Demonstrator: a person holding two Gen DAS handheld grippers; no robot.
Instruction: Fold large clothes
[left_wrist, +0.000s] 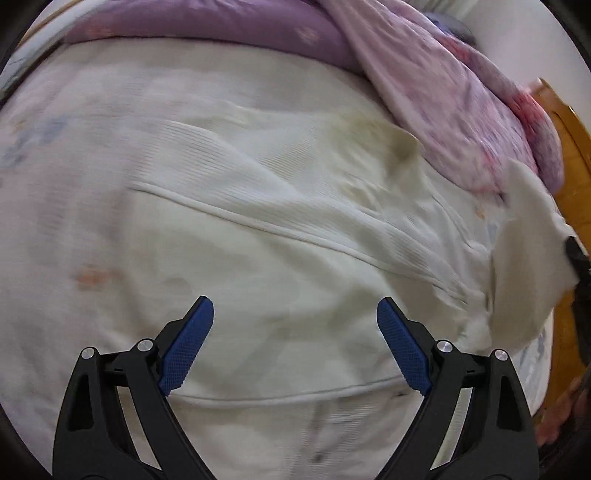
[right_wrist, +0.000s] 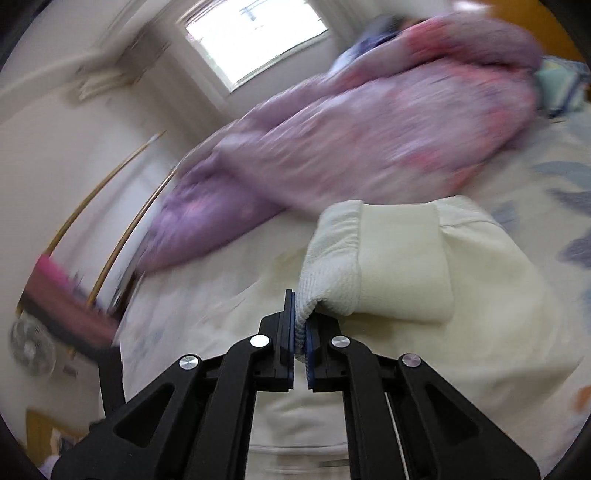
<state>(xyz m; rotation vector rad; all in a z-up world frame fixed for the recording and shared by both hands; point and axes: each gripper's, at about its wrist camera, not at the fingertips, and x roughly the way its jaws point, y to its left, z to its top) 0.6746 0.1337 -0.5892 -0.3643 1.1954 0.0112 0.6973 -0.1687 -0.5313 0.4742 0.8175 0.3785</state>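
Right hand-held gripper (right_wrist: 301, 328) clamps the cream garment (right_wrist: 388, 266) cuff; left hand-held gripper (left_wrist: 295, 332) is spread wide, empty, above the bed (left_wrist: 55, 221).

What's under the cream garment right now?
The cream garment lies on a pale floral bedsheet, visible around its edges. Anything beneath its middle is covered. The right gripper holds its cuff.

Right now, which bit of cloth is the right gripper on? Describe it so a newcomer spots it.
Start at the bed with its pale printed sheet, where a cream garment lies spread in front of the purple-pink quilt. The right gripper is shut on its ribbed cuff, a textured band lifted above the smooth cream cloth.
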